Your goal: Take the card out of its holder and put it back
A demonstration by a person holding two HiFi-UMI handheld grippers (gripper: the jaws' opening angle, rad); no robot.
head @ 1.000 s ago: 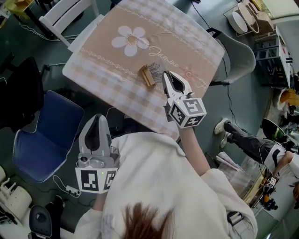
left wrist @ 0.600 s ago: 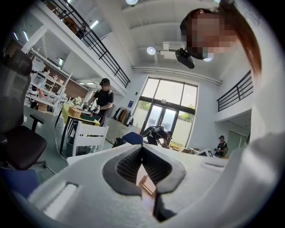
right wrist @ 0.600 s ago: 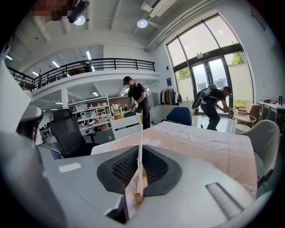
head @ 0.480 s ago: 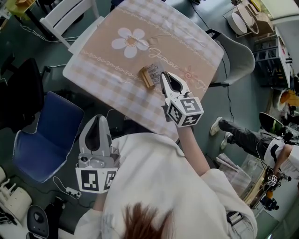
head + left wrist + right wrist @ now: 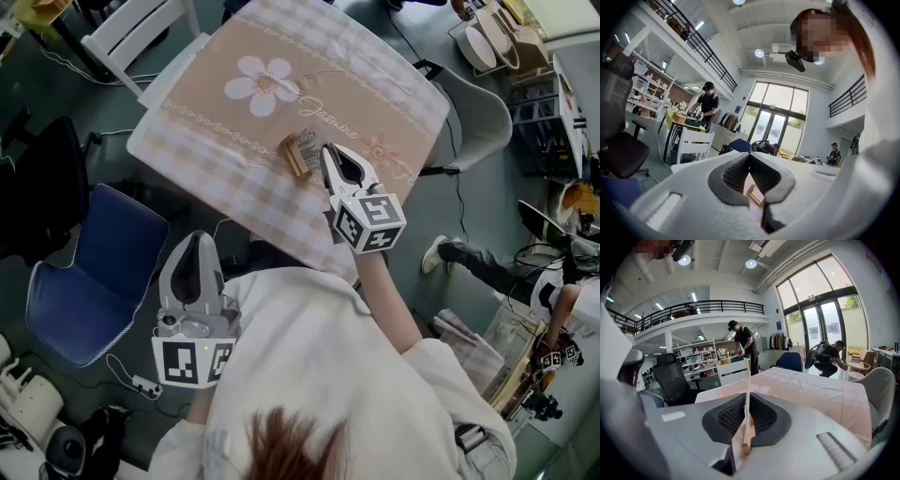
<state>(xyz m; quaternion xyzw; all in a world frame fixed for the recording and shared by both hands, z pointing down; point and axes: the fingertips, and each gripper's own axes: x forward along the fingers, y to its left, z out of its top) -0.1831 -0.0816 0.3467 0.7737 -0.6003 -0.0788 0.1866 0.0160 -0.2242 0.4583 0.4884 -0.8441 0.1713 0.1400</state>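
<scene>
A brown card holder (image 5: 293,156) lies on the checked tablecloth (image 5: 356,84) near the table's front edge. Just right of it is the printed card (image 5: 308,143), with my right gripper (image 5: 326,151) shut on its right side. In the right gripper view the card (image 5: 748,380) stands edge-on, pinched between the jaws of that gripper (image 5: 748,395). My left gripper (image 5: 195,236) hangs below the table edge, off the cloth, with its jaws shut and nothing in them. In the left gripper view its tips (image 5: 750,154) meet.
A blue chair (image 5: 84,281) stands at the table's lower left, a white chair (image 5: 131,28) at the far left, and a grey chair (image 5: 478,112) on the right. A person's legs (image 5: 487,272) are on the floor at right.
My right gripper has shifted slightly left toward the holder, still holding the card. The left gripper has stayed where it was.
</scene>
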